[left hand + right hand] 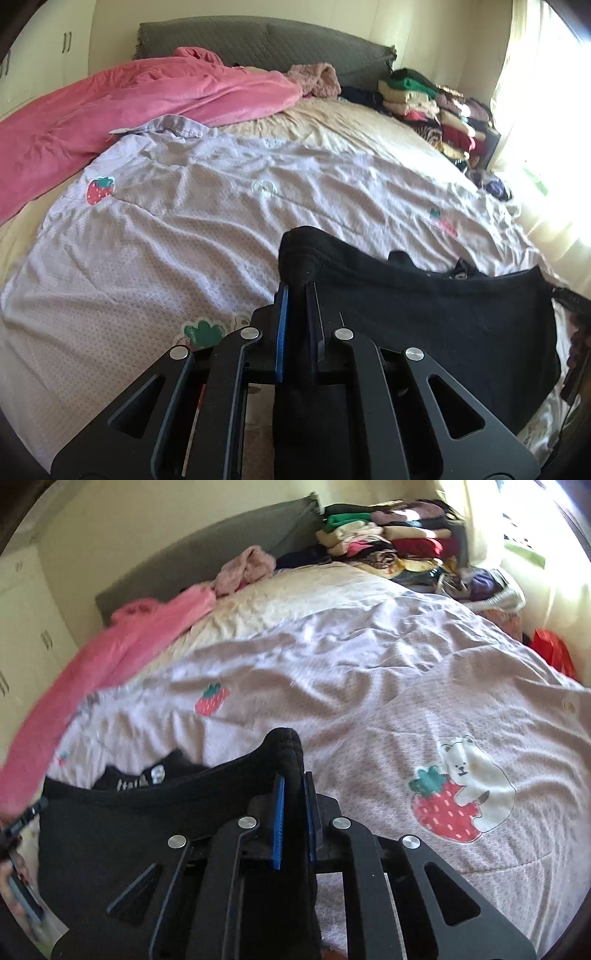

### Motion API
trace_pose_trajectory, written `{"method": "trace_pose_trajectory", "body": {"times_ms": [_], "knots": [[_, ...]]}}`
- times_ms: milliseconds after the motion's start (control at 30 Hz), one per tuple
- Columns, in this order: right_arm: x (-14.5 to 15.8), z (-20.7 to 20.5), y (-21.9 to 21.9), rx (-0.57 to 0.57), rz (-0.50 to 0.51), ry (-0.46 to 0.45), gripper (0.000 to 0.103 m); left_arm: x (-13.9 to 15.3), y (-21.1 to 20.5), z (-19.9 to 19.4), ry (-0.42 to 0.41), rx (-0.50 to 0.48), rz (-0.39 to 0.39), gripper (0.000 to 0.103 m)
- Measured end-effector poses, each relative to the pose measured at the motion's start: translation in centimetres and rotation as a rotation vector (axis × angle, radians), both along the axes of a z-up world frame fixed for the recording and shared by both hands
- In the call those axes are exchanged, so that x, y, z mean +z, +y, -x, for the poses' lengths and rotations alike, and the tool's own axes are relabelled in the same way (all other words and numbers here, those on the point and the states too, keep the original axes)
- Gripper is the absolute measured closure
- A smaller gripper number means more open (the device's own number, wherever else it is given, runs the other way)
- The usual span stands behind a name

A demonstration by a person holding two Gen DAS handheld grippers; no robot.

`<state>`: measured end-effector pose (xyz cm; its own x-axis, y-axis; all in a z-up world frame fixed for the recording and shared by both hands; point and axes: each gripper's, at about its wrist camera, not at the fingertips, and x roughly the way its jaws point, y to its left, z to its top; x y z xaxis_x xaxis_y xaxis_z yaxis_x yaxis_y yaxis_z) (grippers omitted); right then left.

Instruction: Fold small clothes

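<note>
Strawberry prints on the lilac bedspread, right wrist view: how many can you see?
2. A small strawberry sits left of centre, and a large strawberry with a white bear is at right. The black garment may hide others.

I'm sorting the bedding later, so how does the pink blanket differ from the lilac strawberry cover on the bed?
The pink blanket is plain and fuzzy; the lilac cover is a light textured weave printed with strawberries.
The pink blanket is bunched in a heap along one side of the bed; the lilac cover is spread flat across the middle, only wrinkled.
The black garment hangs over the lilac cover; none of it is over the pink blanket.
Both lie on the same bed.
</note>
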<state>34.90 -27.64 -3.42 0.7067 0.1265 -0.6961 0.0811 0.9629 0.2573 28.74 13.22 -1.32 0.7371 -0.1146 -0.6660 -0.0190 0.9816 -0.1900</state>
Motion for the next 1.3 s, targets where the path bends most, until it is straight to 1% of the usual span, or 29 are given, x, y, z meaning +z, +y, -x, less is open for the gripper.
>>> {"method": "trace_pose_trajectory", "body": {"times_ms": [100, 233, 300, 367, 433, 500, 667, 733, 800, 867, 933, 967, 1067, 1167, 1200, 1300], "knots": [[-1.0, -0.3, 0.0, -0.012, 0.014, 0.03, 0.095, -0.7, 0.1, -0.3, 0.012, 0.016, -0.006, 0.1], [-2.6, -0.6, 0.8, -0.02, 0.083, 0.083, 0.094, -2.9, -0.2, -1.1, 0.079, 0.046, -0.067, 0.1], [-3.2, -0.8, 1.3, -0.02, 0.117, 0.1, 0.094, -3.9, 0.0, -1.4, 0.112, 0.056, -0.057, 0.099], [-3.6, -0.9, 1.6, -0.023, 0.155, 0.109, 0.092, -4.1, 0.2, -1.3, 0.115, 0.059, -0.057, 0.099], [-3.7, -0.7, 1.8, -0.024, 0.188, 0.104, 0.089, -4.2, 0.2, -1.3, 0.108, 0.054, -0.072, 0.099], [-3.6, -0.6, 1.9, -0.028, 0.223, 0.102, 0.083, -4.1, 0.2, -1.3, 0.108, 0.052, -0.076, 0.099], [-3.3, 0.1, 1.9, -0.022, 0.254, 0.088, 0.079, -4.0, 0.0, -1.1, 0.11, 0.053, -0.085, 0.099], [-3.2, 0.4, 2.0, -0.019, 0.265, 0.083, 0.076, -4.0, -0.1, -1.0, 0.109, 0.054, -0.087, 0.099], [-3.0, 0.8, 1.8, -0.026, 0.27, 0.082, 0.067, -3.8, -0.3, -0.9, 0.108, 0.054, -0.089, 0.099], [-2.6, 1.2, 1.7, -0.024, 0.262, 0.074, 0.065, -3.7, -0.3, -0.8, 0.108, 0.056, -0.088, 0.099], [-2.1, 1.9, 1.6, -0.024, 0.264, 0.062, 0.06, -3.5, -0.5, -0.7, 0.107, 0.055, -0.089, 0.098], [-1.8, 2.2, 1.6, -0.022, 0.263, 0.055, 0.057, -3.4, -0.5, -0.6, 0.107, 0.054, -0.09, 0.095], [-1.0, 3.2, 1.6, -0.014, 0.247, 0.036, 0.054, -3.0, -0.6, -0.2, 0.107, 0.054, -0.084, 0.09], [-0.2, 4.2, 1.8, 0.004, 0.223, 0.015, 0.046, -2.4, -0.6, 0.4, 0.093, 0.053, -0.094, 0.084], [0.2, 4.6, 2.1, 0.017, 0.217, 0.011, 0.044, -2.1, -0.7, 0.6, 0.085, 0.054, -0.108, 0.083], [0.9, 5.9, 2.9, 0.044, 0.211, -0.013, 0.044, -1.3, -0.6, 1.3, 0.069, 0.066, -0.125, 0.083]]}}
